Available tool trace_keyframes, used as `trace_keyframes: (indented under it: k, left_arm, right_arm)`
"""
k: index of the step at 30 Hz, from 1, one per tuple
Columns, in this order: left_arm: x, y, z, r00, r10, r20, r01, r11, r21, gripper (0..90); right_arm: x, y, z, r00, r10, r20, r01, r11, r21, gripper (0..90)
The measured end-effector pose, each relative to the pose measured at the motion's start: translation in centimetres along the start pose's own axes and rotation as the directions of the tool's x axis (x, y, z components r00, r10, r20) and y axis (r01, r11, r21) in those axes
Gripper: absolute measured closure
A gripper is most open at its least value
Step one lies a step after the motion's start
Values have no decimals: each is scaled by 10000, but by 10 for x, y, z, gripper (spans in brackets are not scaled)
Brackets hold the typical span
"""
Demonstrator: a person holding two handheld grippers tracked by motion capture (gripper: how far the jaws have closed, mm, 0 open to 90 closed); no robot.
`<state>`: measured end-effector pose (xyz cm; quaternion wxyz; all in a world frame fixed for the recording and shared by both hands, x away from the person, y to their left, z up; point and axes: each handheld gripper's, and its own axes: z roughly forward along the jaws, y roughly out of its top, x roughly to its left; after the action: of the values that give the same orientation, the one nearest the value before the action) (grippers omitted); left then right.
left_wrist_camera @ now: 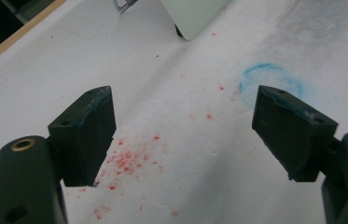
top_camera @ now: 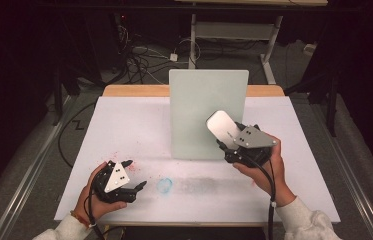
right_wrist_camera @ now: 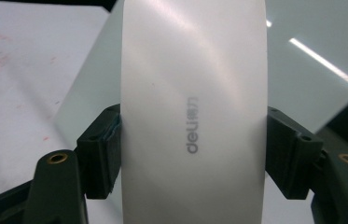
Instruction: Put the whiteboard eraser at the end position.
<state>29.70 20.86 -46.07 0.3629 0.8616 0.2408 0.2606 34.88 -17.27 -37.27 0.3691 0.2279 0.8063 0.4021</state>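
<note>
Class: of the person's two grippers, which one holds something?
The right gripper, shut on the white rounded eraser block; the left gripper is open, holding nothing.

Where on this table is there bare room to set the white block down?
Free: the far-left stretch of the white table cover, left of the pale upright board, and the near middle by the blue ring mark. Crowded: around the right gripper holding the white block against the board.

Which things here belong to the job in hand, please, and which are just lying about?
In use, apparently:
- white eraser, clamped in the right gripper
- upright board just behind it

Lying about:
- left gripper, open and idle
- red specks
- blue ring mark
- floor cables
</note>
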Motion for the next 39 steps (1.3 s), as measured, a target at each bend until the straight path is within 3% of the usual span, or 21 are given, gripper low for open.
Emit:
trace_keyframes:
  k: [2,4,7,10,18,21,25,28,29,30,35,36,38,39]
  left_arm:
    - [-1,1,1,10000,29,15,-29,10000,-21,207]
    - [-2,2,1,9999,102,39,-102,9999,46,207]
    - [-2,3,3,9999,114,69,-114,9999,2,207]
    - [0,4,6,9999,100,93,-101,9999,23,207]
    - [-1,4,6,9998,156,160,-157,9999,51,207]
    - [-1,4,5,9998,150,154,-151,9999,39,207]
    - [-1,4,6,9998,131,162,-132,9999,57,207]
    - [-2,4,7,9998,150,161,-152,9998,131,208]
    - [-2,4,7,9998,159,153,-161,9998,141,207]
    - [-2,4,7,9998,159,150,-161,9998,149,207]
    - [-2,3,7,9997,147,181,-151,9997,185,208]
    - [-3,4,8,9997,159,207,-163,9997,197,210]
    - [-3,4,8,9995,210,245,-214,9996,198,210]
    - [-4,4,8,9995,221,247,-226,9996,194,209]
  right_arm:
    - [5,-3,0,9982,-197,-569,206,9997,142,309]
    - [9,-6,0,9911,-383,-1276,432,9984,359,309]
    - [17,-11,3,9687,-980,-2281,1194,9895,819,309]
    - [26,-17,8,9468,-1358,-2919,1749,9782,1121,308]
    - [44,-30,20,8998,-1443,-4117,2345,9558,1776,308]
    - [51,-32,23,8733,-1531,-4625,2654,9456,1881,308]
    - [57,-34,30,8214,-1505,-5501,3092,9280,2077,308]
    - [63,-36,38,7856,-1482,-6007,3552,9030,2418,308]
    - [65,-37,41,7698,-1529,-6197,3747,8943,2448,308]
    - [67,-38,43,7622,-1581,-6278,3881,8877,2477,307]
    - [72,-42,46,7612,-1482,-6314,3884,8838,2609,304]
    - [72,-42,46,7651,-1488,-6265,3878,8832,2638,303]
    - [69,-42,43,7898,-1350,-5984,3396,9086,2432,272]
    - [67,-41,41,7963,-1183,-5932,3099,9220,2322,266]
